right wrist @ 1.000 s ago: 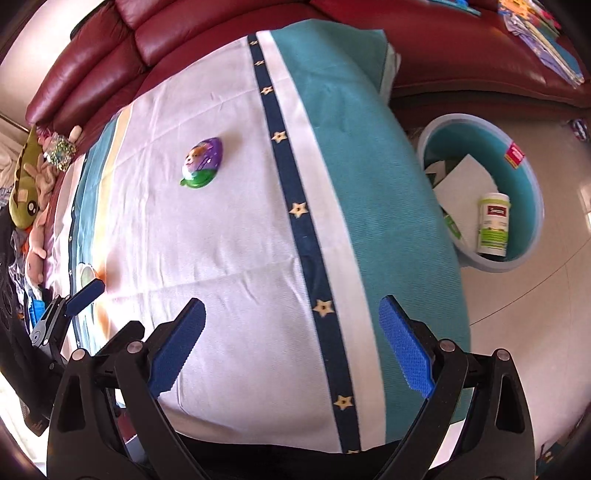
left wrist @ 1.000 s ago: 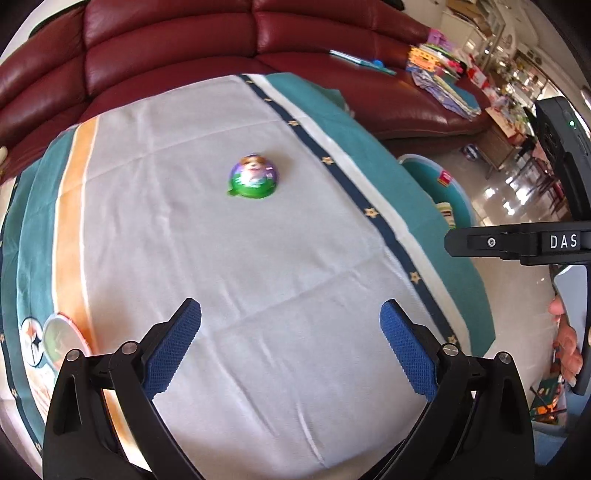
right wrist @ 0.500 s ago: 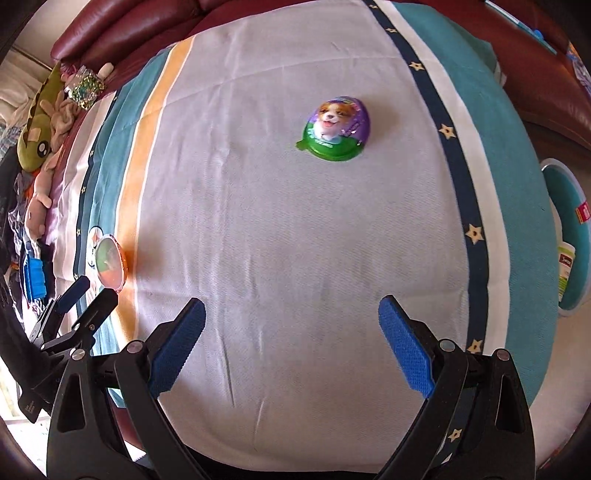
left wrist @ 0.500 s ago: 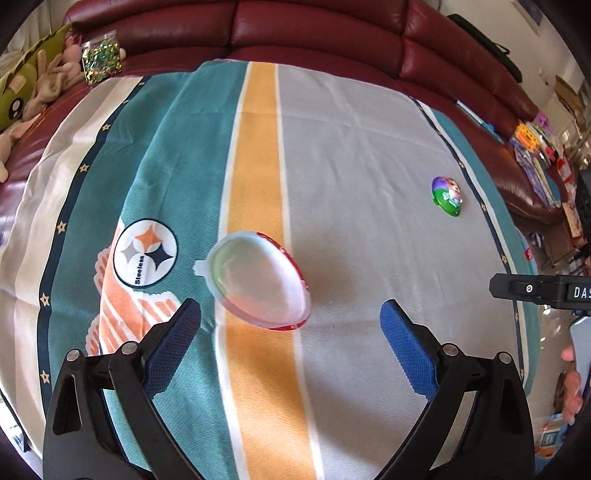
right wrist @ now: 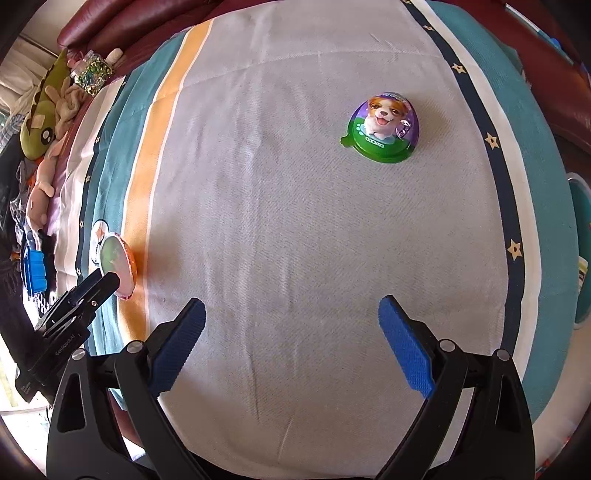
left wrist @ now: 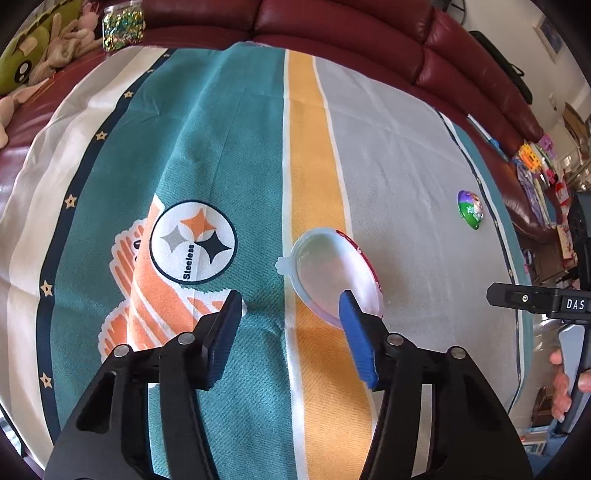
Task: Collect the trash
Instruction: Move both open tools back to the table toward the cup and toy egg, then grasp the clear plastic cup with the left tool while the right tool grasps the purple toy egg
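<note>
**Two egg-shaped shells on the blanket**

Two shells: clear half-shell [left wrist: 334, 271] on the orange stripe, puppy-print shell [right wrist: 384, 127] on the grey panel, well apart. Left gripper [left wrist: 288, 332] jaws, just closing, not yet gripping the clear one. Right gripper [right wrist: 291, 347] spread wide, empty. Glitter jar [left wrist: 123, 23] behind.

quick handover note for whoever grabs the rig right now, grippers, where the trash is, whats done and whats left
Left gripper: jaws have just been closing, open, nothing gripped; its right pad overlaps the near rim of the clear egg-shaped shell on the orange stripe.
Right gripper: open, empty, over the blanket.
Puppy egg shell: lies on the blanket ahead of the right gripper, untouched.
Bin: only a sliver at the right edge, beyond the blanket.
Done: neither shell picked up.
Left: grip each shell, carry to the bin.
</note>
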Available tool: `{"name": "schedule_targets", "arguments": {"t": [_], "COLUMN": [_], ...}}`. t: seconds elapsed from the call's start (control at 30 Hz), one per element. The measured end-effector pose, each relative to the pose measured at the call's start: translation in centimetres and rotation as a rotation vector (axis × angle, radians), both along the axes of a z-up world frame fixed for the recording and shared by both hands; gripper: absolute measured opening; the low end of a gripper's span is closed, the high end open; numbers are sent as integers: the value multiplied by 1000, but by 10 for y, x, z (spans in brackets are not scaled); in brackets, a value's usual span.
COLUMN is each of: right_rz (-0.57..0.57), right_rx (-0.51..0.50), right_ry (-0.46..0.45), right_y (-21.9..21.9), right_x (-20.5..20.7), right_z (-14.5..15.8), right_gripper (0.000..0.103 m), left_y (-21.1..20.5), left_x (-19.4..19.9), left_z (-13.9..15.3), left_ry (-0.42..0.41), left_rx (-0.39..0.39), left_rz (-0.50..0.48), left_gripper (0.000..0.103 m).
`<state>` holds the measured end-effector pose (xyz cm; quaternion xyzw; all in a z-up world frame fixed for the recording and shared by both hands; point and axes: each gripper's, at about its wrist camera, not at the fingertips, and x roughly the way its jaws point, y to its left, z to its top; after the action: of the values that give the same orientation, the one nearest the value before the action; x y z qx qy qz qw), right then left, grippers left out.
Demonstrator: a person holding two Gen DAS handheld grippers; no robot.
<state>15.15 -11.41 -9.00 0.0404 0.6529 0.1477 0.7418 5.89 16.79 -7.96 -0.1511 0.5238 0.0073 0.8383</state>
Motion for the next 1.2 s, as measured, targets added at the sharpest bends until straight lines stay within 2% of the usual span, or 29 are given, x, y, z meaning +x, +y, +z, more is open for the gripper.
{"name": "schedule_targets", "arguments": {"t": [0.03,0.13,0.17,0.2,0.3,0.47,0.6,0.67,0.8,0.87,1.0,1.07,1.2], "right_rz": [-5,-35,-49,-65,-116,-156,-142,-132,-103,-88,-42,-28,-16], "right_rx": [-5,-14,-17,-19,-30,-48,-72,-79,-115,-134,-203,-204,-170], "right_ry": [-5,-22,-28,-35,-61,-98,-133,-135,-150,-149,-190,-211,-212], "right_y": [-2,-16,-22,-29,-49,-63,-55,-49,-36,-32,-22,-21,-24], "right_x": [1,8,11,14,25,50,72,82,99,106,108,106,99], "right_z": [0,0,1,1,2,0,-2,-6,-13,-17,-20,-18,-13], "right_gripper": [91,91,91,91,91,90,90,84,78,67,57,44,44], "left_y": [-2,-13,-19,-24,-39,-59,-74,-80,-83,-83,-84,-84,-87], "left_x": [2,7,10,12,18,45,75,88,106,111,116,118,119], "left_z": [-2,-5,-5,-6,-3,3,2,1,-1,-1,-2,-2,-1], "left_ry": [3,0,-5,-7,-41,-69,-78,-80,-78,-76,-68,-64,-61], "left_rx": [-3,15,30,34,58,69,59,57,48,51,55,54,58], "left_rz": [-6,-31,-48,-62,-85,-132,-168,-178,-187,-187,-189,-190,-192], "left_gripper": [55,43,30,12,6,4,4,4,5,5,5,5,5]}}
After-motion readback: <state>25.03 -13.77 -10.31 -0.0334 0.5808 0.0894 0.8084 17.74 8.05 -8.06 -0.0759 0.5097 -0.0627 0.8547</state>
